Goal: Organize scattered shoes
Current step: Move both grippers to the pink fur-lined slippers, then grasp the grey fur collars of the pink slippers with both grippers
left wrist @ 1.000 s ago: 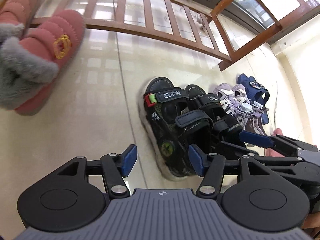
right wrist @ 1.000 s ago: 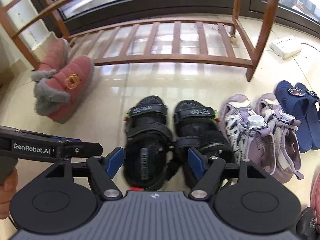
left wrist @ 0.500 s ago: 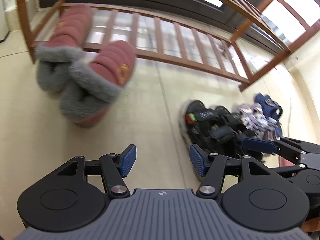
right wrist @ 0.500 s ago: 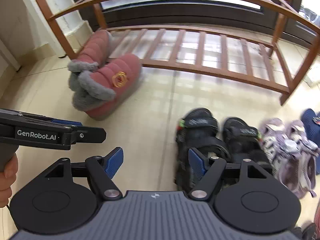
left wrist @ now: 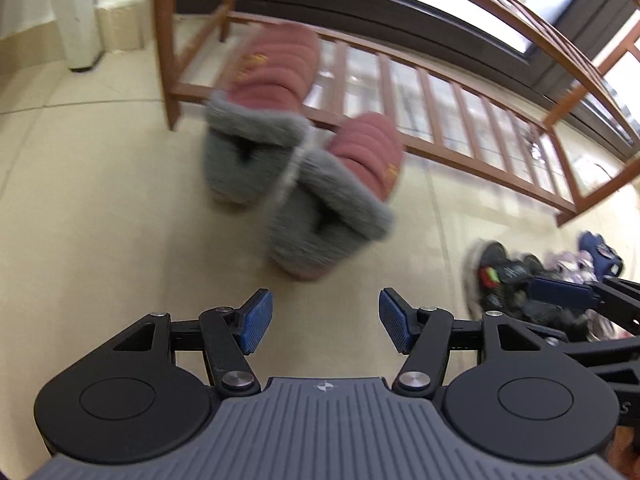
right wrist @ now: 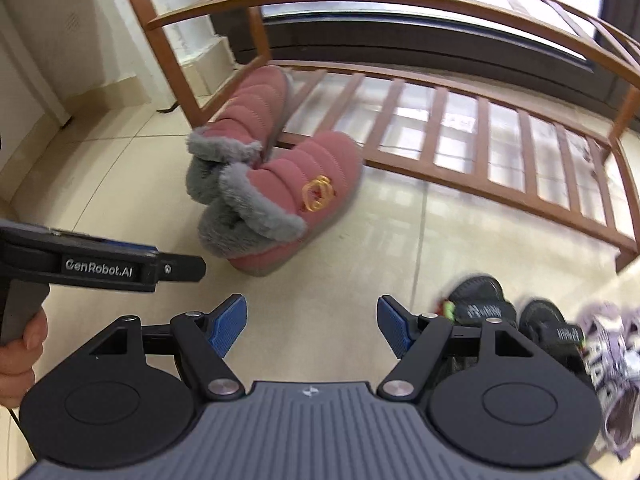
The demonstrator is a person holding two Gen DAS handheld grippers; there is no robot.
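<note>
Two pink slippers with grey fur cuffs lie on the tiled floor by the wooden shoe rack (left wrist: 460,108). The near slipper (left wrist: 344,192) lies ahead of my left gripper (left wrist: 326,324), which is open and empty, a short way back from it. The far slipper (left wrist: 264,92) rests partly on the rack's bottom slats. In the right wrist view the near slipper (right wrist: 288,204) and far slipper (right wrist: 248,116) lie ahead and left of my right gripper (right wrist: 312,330), which is open and empty.
A pair of black sandals (right wrist: 504,316) stands on the floor at the right, with purple shoes (right wrist: 616,364) beyond them and blue slippers (left wrist: 600,248) further right. The rack's left post (left wrist: 166,40) stands near a white wall.
Both grippers have swung left, away from the black sandals and towards the pink slippers, which now lie ahead near the middle. Both stay open and empty.
</note>
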